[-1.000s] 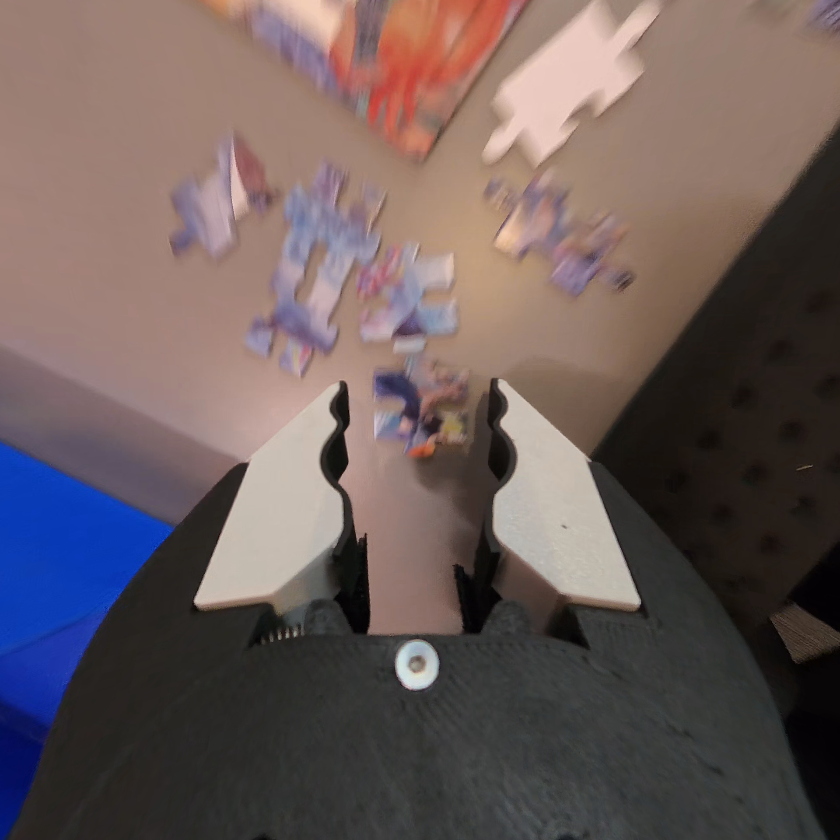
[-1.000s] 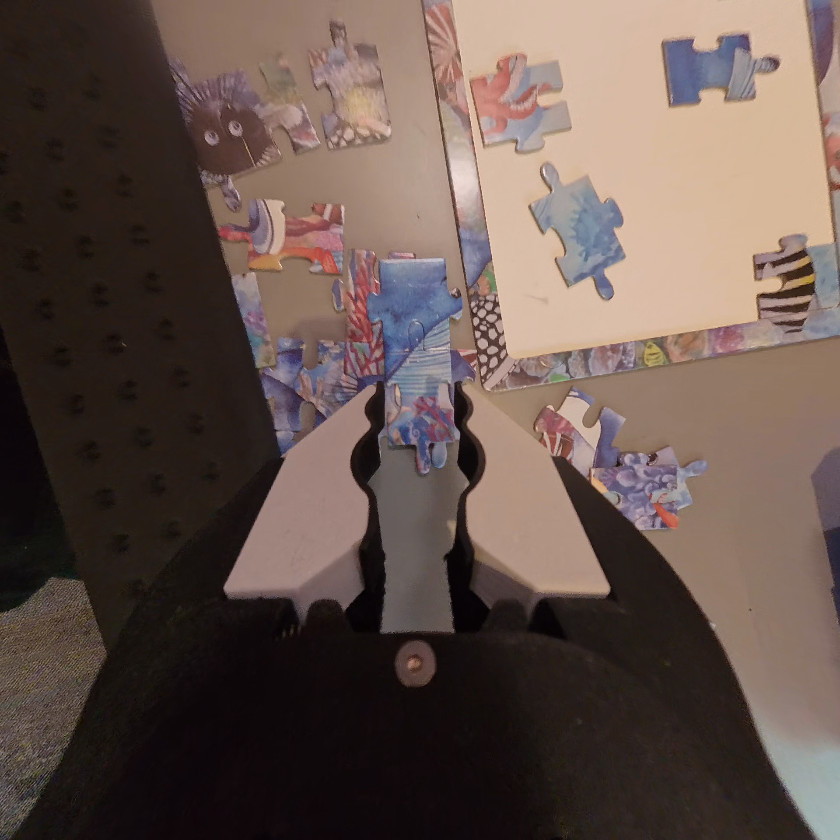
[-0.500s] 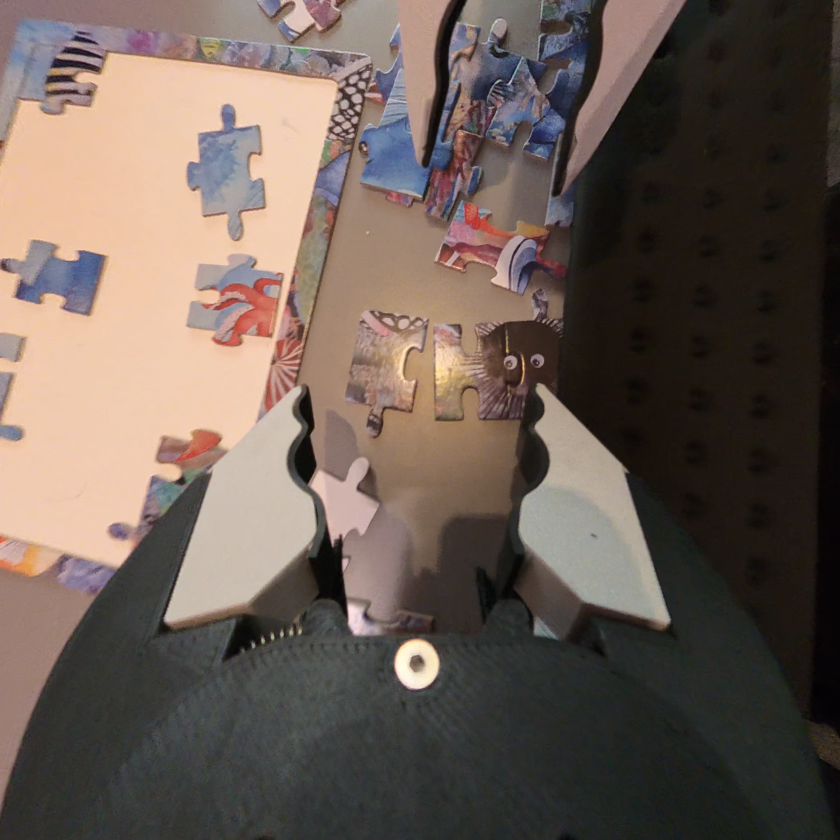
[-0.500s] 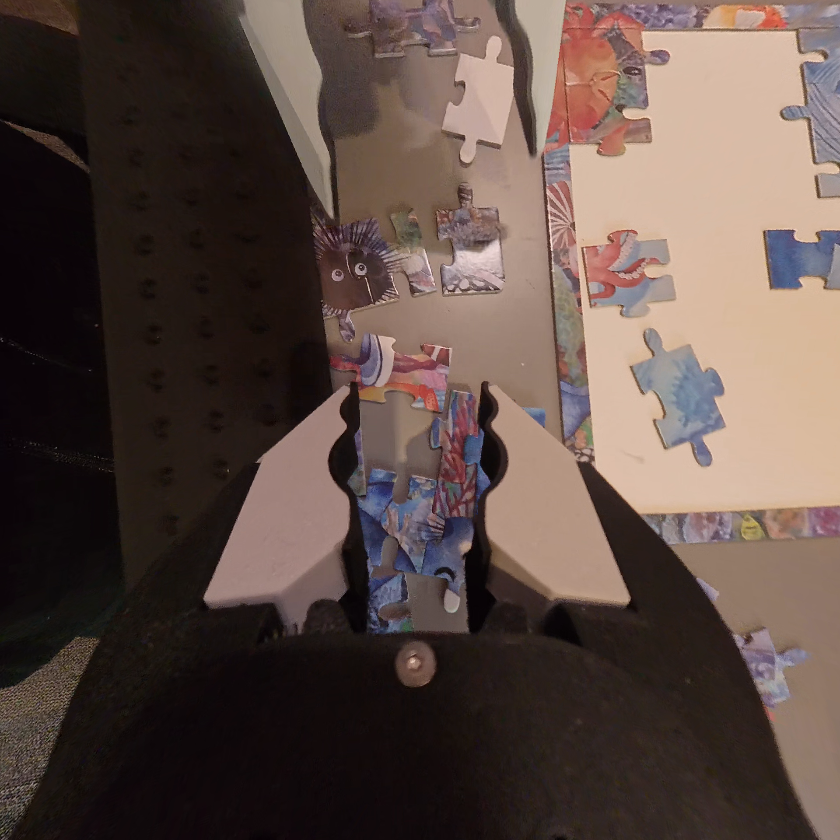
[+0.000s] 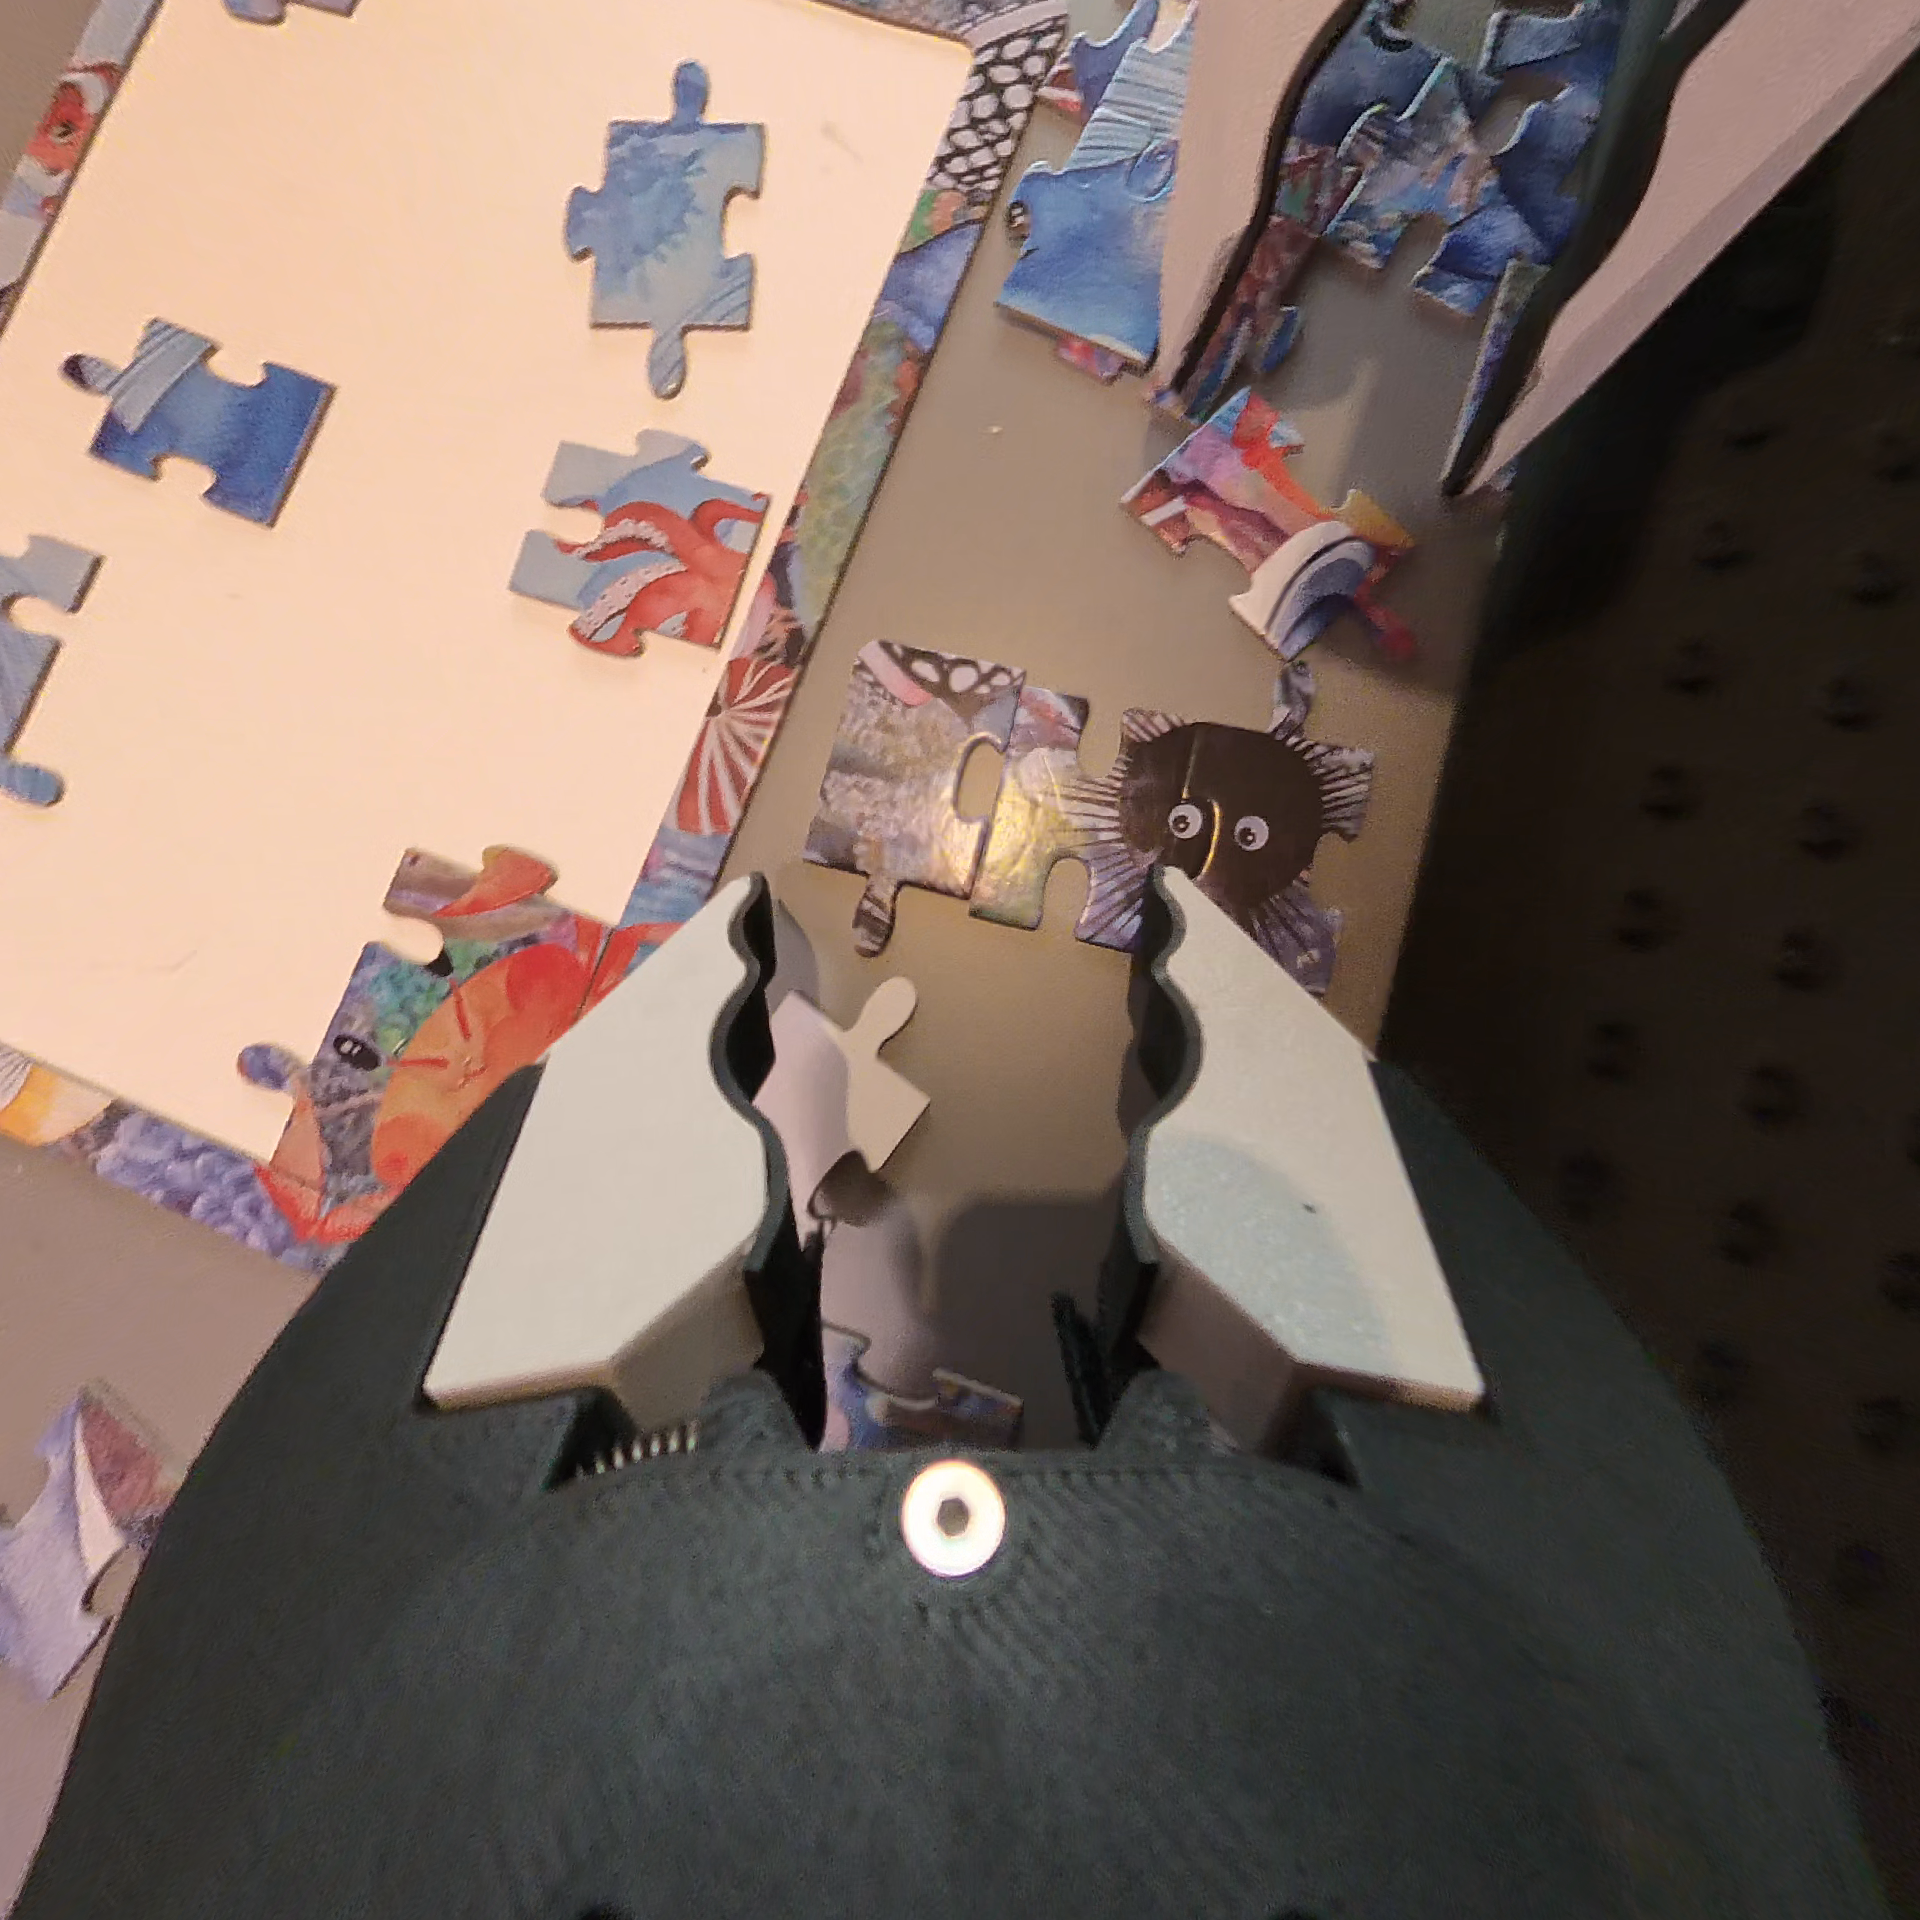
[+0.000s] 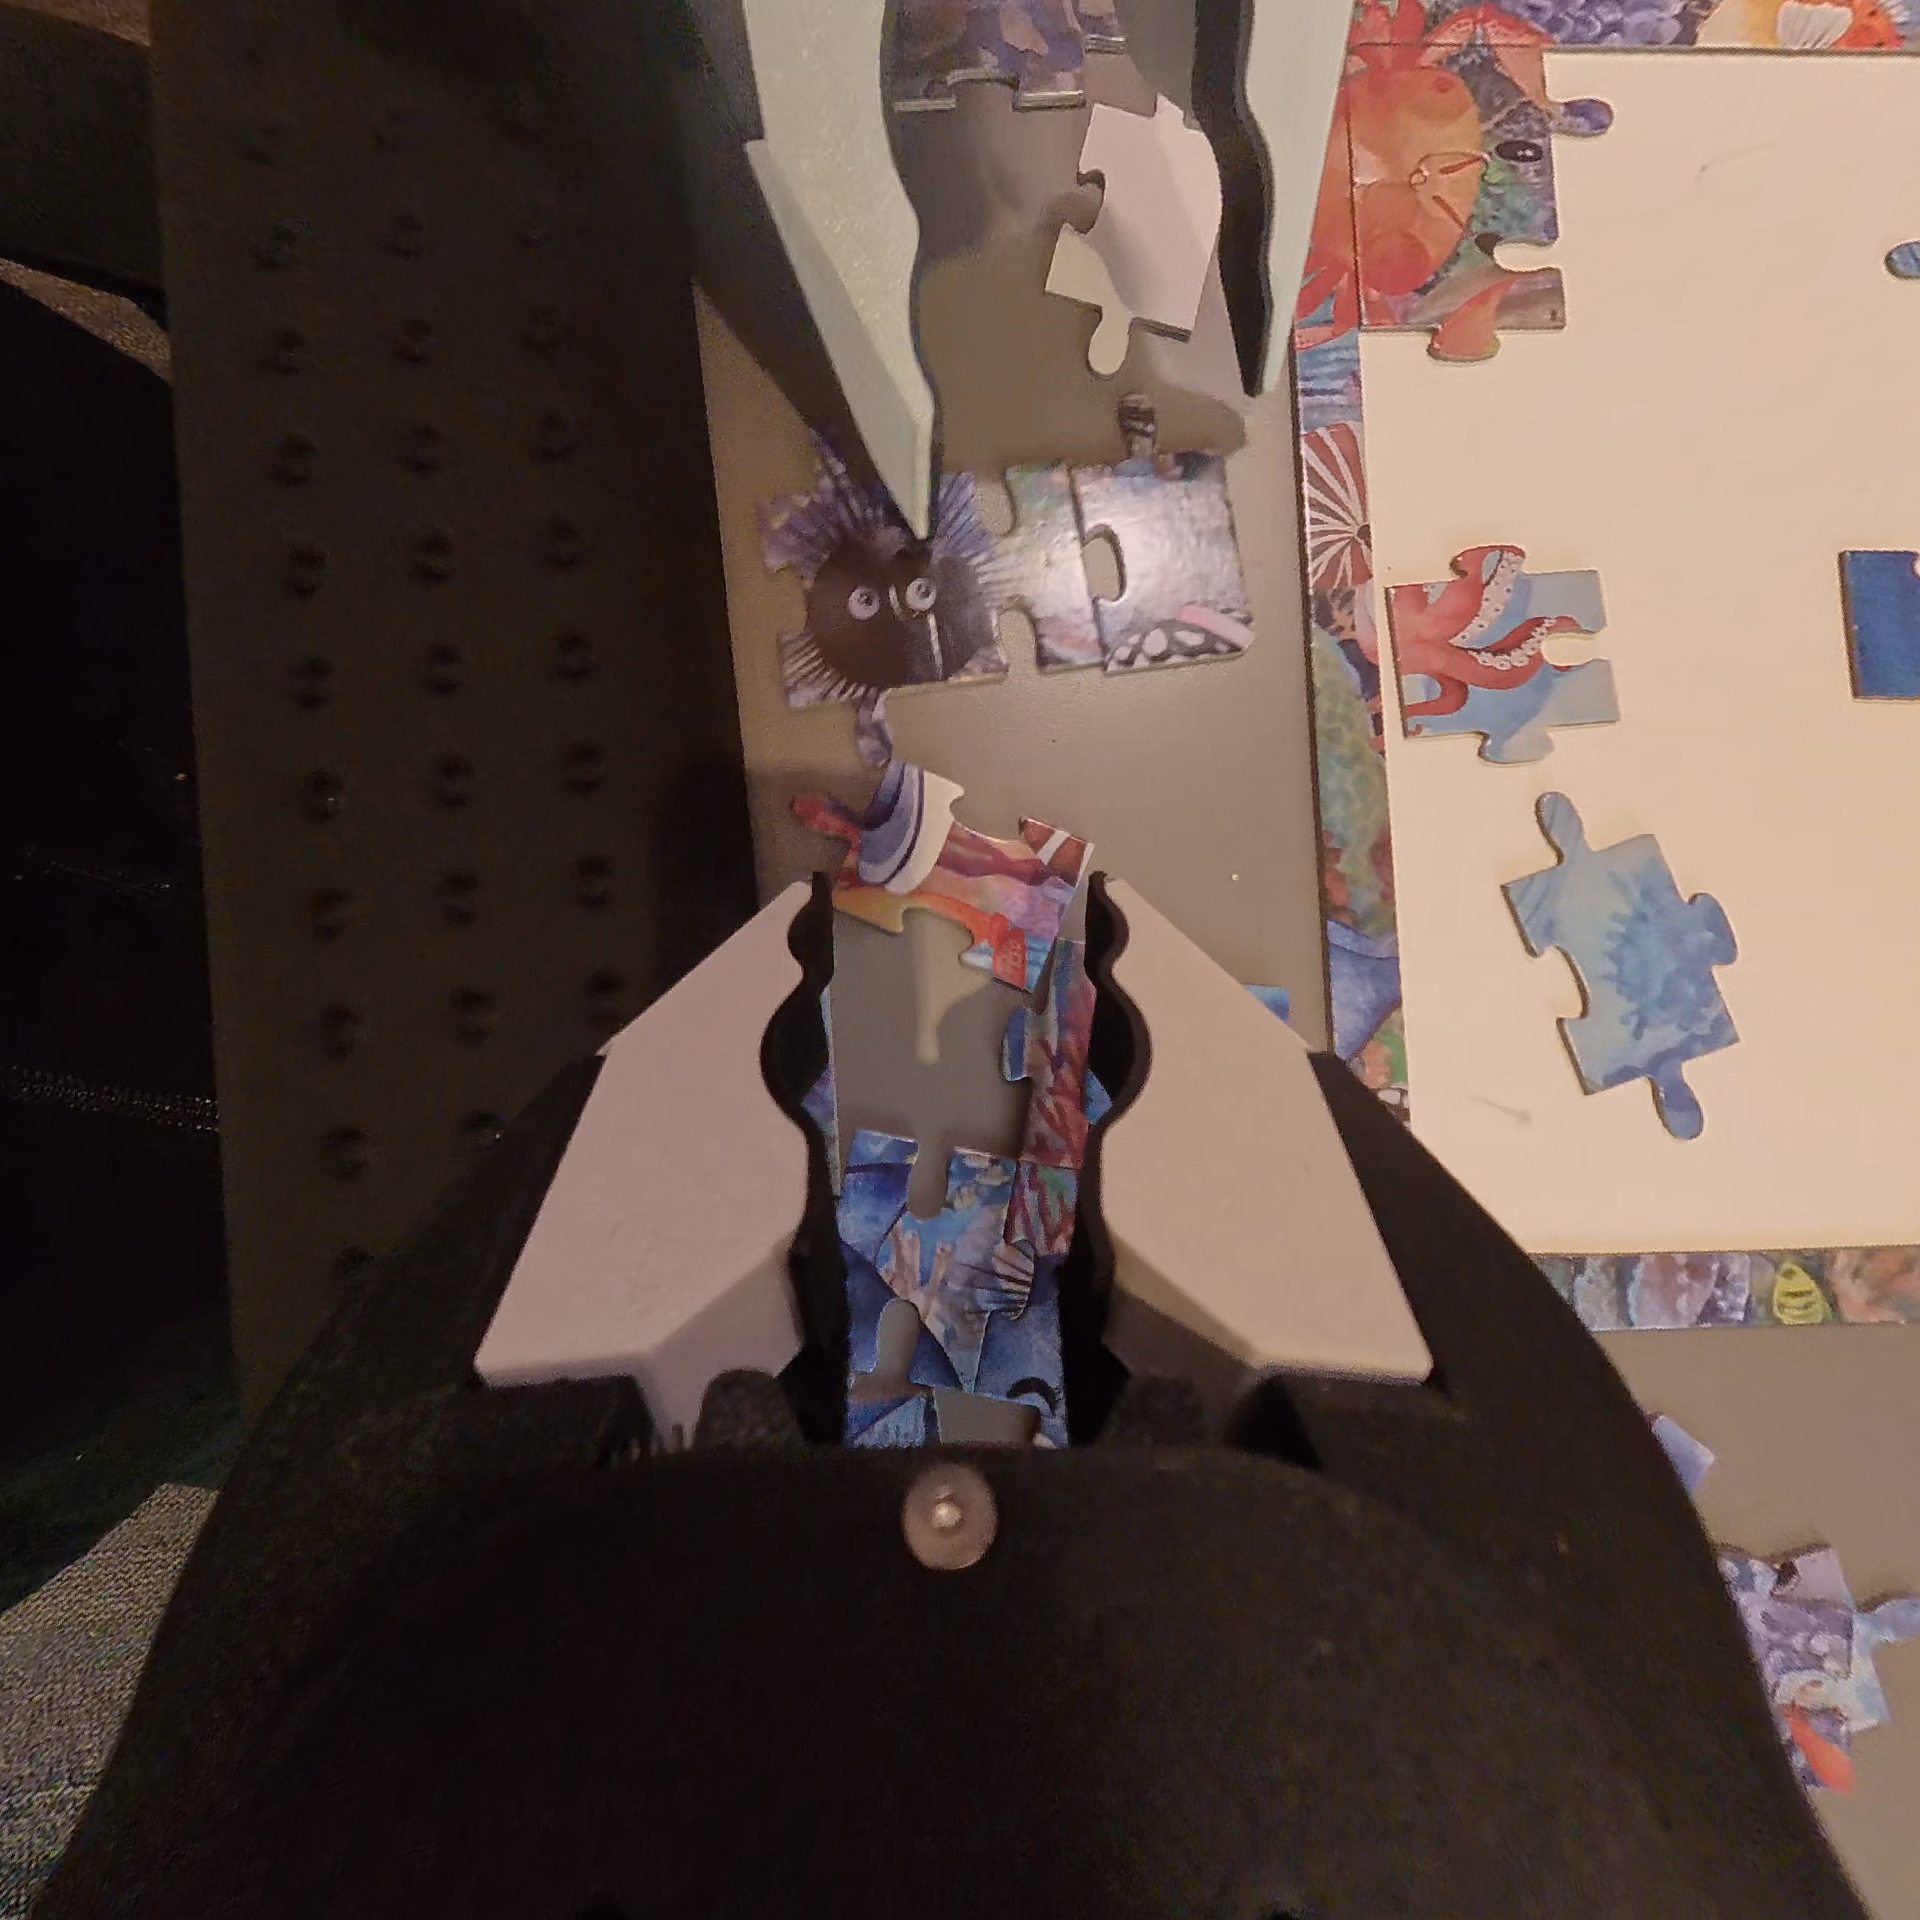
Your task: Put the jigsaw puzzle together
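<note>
The puzzle board (image 5: pixel 312 675) has a finished coloured border and a cream inside with several loose pieces. My left gripper (image 5: pixel 961 914) is open, low over the table. A white face-down piece (image 5: pixel 852 1081) lies between its fingers, tilted against the left finger. A dark pufferfish piece (image 5: pixel 1236 800) joined to two others lies just beyond the tips. My right gripper (image 6: pixel 956 904) is open and straddles a cluster of blue pieces (image 6: pixel 956 1278) on the table. The right wrist view shows the left gripper (image 6: pixel 1091 436), the white piece (image 6: pixel 1143 208) and the board (image 6: pixel 1662 416).
A dark perforated surface (image 6: pixel 416 623) borders the table beside the pieces. A multicoloured piece (image 6: pixel 966 883) lies between the two grippers. A blue strip of pieces (image 5: pixel 1101 239) lies by the board's corner. More loose pieces (image 6: pixel 1808 1662) lie near the front. About 10 cm separates my left fingertips from my right.
The right gripper let go of the blue strip and moved over the blue cluster. The left gripper swung to the white piece and has come closer around it.
</note>
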`<state>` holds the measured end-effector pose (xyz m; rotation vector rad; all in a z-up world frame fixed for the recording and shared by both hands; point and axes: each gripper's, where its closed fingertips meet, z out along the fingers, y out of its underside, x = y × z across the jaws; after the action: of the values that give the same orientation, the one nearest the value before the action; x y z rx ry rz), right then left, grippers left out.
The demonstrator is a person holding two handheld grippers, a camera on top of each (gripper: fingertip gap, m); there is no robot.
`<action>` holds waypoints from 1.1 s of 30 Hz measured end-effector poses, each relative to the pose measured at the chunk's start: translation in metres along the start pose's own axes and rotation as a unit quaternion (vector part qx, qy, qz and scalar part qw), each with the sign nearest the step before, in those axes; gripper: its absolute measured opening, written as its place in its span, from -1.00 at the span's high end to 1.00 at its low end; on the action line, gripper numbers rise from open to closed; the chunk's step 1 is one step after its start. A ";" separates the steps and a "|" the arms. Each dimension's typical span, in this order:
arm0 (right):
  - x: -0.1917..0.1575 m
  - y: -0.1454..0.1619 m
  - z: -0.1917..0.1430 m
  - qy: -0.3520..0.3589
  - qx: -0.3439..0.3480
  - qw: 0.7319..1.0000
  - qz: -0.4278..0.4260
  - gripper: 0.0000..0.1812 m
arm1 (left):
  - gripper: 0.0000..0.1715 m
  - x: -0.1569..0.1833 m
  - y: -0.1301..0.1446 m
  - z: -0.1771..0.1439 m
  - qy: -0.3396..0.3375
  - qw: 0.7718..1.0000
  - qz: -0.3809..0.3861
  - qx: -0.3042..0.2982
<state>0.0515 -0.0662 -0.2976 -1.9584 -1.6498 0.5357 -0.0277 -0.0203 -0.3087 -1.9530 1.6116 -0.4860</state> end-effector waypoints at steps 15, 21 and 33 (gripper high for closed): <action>-0.002 -0.020 0.006 -0.013 0.023 1.000 0.010 0.59 | 0.54 0.015 0.029 -0.030 0.058 0.998 0.005 -0.011; -0.008 -0.029 0.023 -0.023 0.012 1.000 0.011 0.68 | 0.79 0.023 0.029 -0.022 0.064 0.997 0.032 -0.020; -0.004 -0.028 0.022 -0.020 0.018 0.999 0.025 0.72 | 0.93 0.032 0.025 -0.019 0.042 0.996 0.072 -0.006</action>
<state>0.0155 -0.0641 -0.2981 -1.9790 -1.6073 0.6228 -0.0517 -0.0581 -0.3117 -1.8303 1.7971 -0.5067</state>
